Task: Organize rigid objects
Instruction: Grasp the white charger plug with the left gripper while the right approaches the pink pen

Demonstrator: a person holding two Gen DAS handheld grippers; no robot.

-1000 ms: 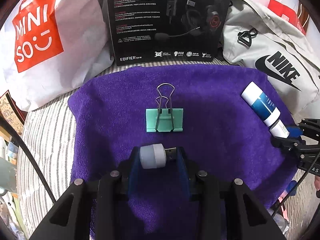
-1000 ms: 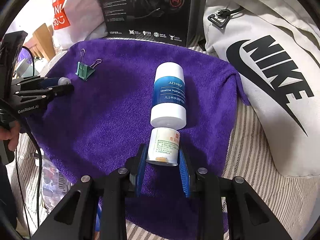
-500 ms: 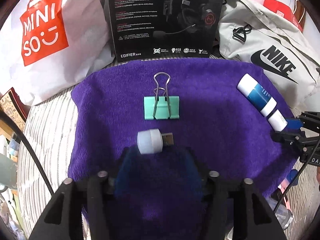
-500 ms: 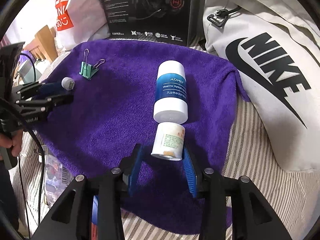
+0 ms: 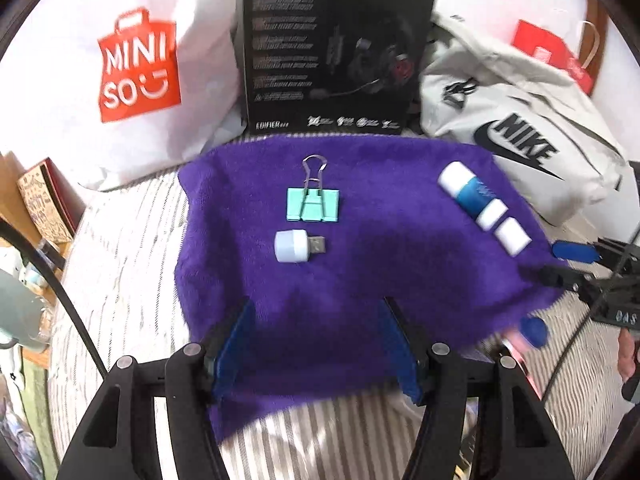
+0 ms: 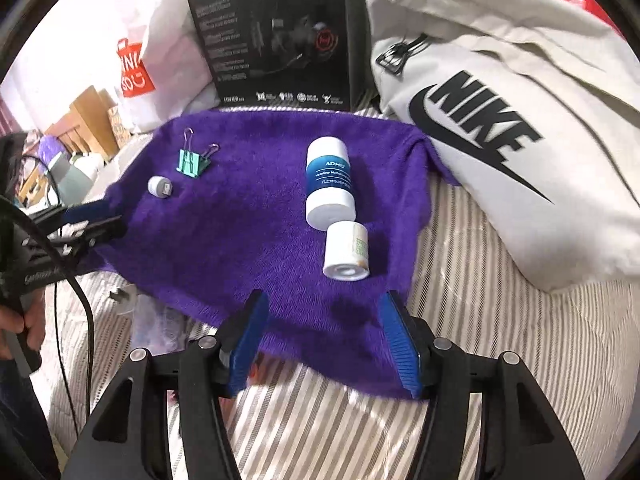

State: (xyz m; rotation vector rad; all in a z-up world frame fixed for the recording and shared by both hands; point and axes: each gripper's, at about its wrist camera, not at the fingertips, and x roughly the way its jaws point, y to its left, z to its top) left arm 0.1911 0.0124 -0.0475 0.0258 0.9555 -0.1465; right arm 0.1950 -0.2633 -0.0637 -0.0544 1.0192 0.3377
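A purple towel (image 5: 360, 280) (image 6: 260, 240) carries several small objects. A green binder clip (image 5: 313, 204) (image 6: 192, 161) lies near its far side, and a small white USB lamp (image 5: 298, 245) (image 6: 160, 186) rests just in front of it. A blue-and-white bottle (image 5: 468, 192) (image 6: 330, 182) lies end to end with a small white jar (image 5: 512, 236) (image 6: 347, 250). My left gripper (image 5: 316, 340) is open and empty, pulled back from the lamp. My right gripper (image 6: 324, 336) is open and empty, behind the jar.
A black headset box (image 5: 336, 48) (image 6: 272, 36) stands behind the towel. A white shopping bag (image 5: 132, 64) sits at the left and a grey sports bag (image 5: 520, 128) (image 6: 520, 140) at the right. Striped bedding (image 6: 480, 360) surrounds the towel. A hand (image 6: 24, 320) holds the left gripper's handle.
Both grippers opened and drew back. The USB lamp left the left gripper and lies on the towel; the small jar left the right gripper and lies by the bottle.
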